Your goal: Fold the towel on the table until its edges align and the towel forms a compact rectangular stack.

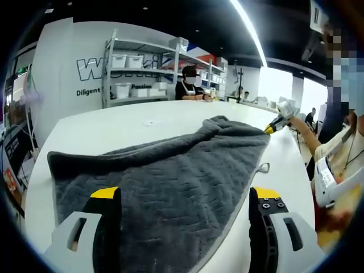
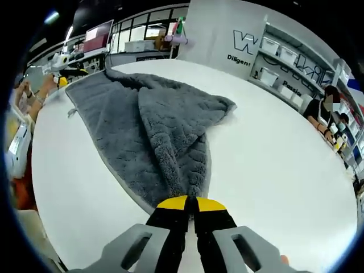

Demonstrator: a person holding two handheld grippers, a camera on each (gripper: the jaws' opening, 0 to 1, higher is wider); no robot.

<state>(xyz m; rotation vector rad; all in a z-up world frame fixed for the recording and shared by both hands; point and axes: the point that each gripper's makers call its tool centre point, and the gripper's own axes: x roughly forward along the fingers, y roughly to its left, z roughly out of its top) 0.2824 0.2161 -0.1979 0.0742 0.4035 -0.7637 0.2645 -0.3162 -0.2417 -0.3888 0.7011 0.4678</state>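
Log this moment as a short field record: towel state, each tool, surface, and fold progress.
towel: grey towel, bunched and partly doubled over, not flat
left tool: left tool open, jaws spread over the towel
right tool: right tool shut on a towel corner
surface: white table
background: shelving with bins
fold progress: edges not aligned, no compact rectangle yet

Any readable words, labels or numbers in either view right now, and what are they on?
"Diligent": small black word on the white wall, also in the right gripper view.
"W...": large outlined logo on that wall, mostly hidden by shelves.
"Passion": partly legible behind the shelves.
Nothing readable on the towel or bins.
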